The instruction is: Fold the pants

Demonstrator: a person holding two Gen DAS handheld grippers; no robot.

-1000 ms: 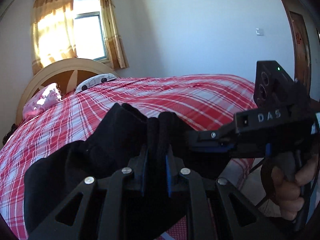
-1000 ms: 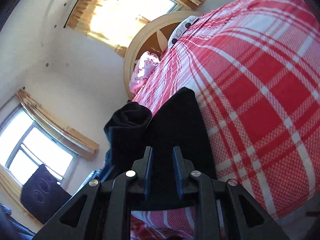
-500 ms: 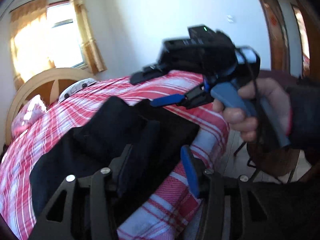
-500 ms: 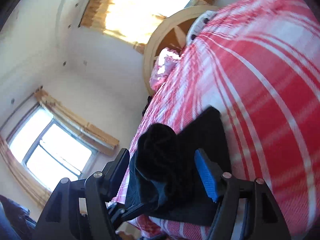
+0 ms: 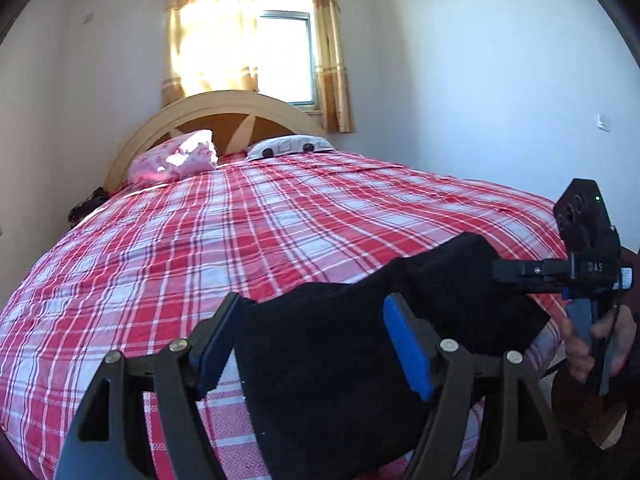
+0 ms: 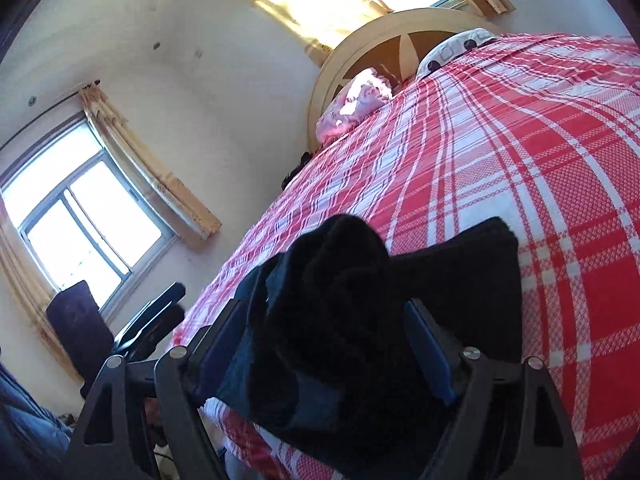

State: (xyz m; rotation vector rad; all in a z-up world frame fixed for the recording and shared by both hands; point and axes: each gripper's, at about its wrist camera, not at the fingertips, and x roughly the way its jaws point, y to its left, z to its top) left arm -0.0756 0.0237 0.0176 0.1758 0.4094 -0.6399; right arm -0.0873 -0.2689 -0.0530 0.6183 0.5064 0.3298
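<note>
Your black pants [image 5: 344, 364] lie bunched in a thick fold on the red plaid bed [image 5: 248, 232], at its foot edge, far from the headboard [image 5: 224, 112]. Your left gripper [image 5: 316, 344] is spread wide on either side of the bundle, gripping nothing. Your right gripper [image 6: 324, 344] is likewise spread, its blue pads [image 6: 430, 350] flanking the heaped cloth at the same edge of the bed.

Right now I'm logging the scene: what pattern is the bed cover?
Red-and-white plaid bed cover, clearest in the left wrist view.
</note>
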